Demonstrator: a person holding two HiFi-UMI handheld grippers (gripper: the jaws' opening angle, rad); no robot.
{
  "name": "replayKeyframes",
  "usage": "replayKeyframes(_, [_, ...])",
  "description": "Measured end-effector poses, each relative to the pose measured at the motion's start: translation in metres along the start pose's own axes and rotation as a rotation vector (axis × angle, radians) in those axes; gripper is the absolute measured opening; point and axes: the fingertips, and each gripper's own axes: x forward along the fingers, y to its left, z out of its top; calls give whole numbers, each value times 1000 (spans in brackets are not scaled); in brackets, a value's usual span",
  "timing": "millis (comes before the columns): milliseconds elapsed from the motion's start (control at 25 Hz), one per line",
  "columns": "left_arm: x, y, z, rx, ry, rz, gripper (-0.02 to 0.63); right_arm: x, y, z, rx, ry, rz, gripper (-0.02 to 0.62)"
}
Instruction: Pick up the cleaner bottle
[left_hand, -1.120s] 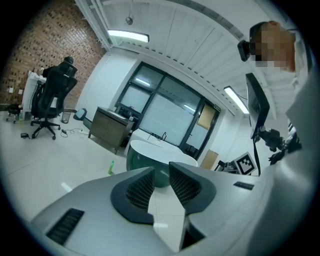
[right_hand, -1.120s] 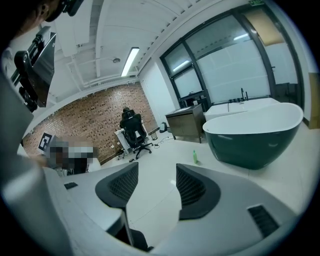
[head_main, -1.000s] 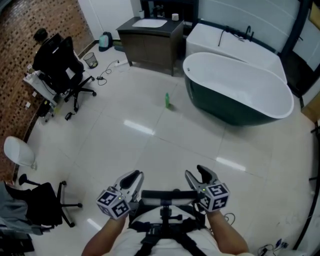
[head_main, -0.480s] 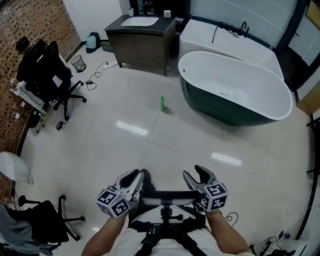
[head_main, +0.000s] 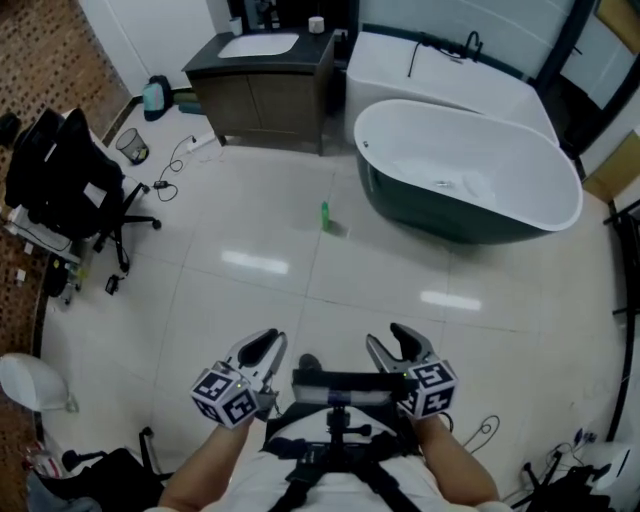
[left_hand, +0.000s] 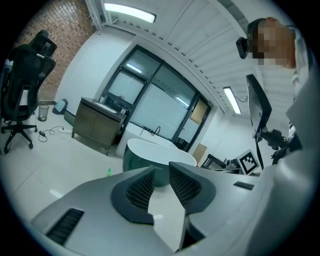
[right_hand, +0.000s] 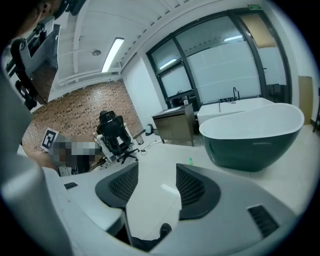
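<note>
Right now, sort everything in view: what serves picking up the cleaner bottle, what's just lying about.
For the job:
green cleaner bottle
left gripper, open and empty
right gripper, open and empty

Lying about:
bathtub
vanity cabinet
office chair
waste bin

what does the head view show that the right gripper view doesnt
Only the head view: the white sink basin set in the vanity, and the white inside of the bathtub. Only the right gripper view: the ceiling light overhead. Both: the green cleaner bottle standing on the floor near the bathtub, the vanity, and the black office chair.
</note>
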Motion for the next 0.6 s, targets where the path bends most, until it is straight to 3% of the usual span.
replayKeyframes(280, [11,24,11,-6,32,-38,95,13,1,12,22,-3,-50,245])
replayKeyframes(600, [40,18,22,5,47,-28,95,34,-25,28,56,-10,-17,245])
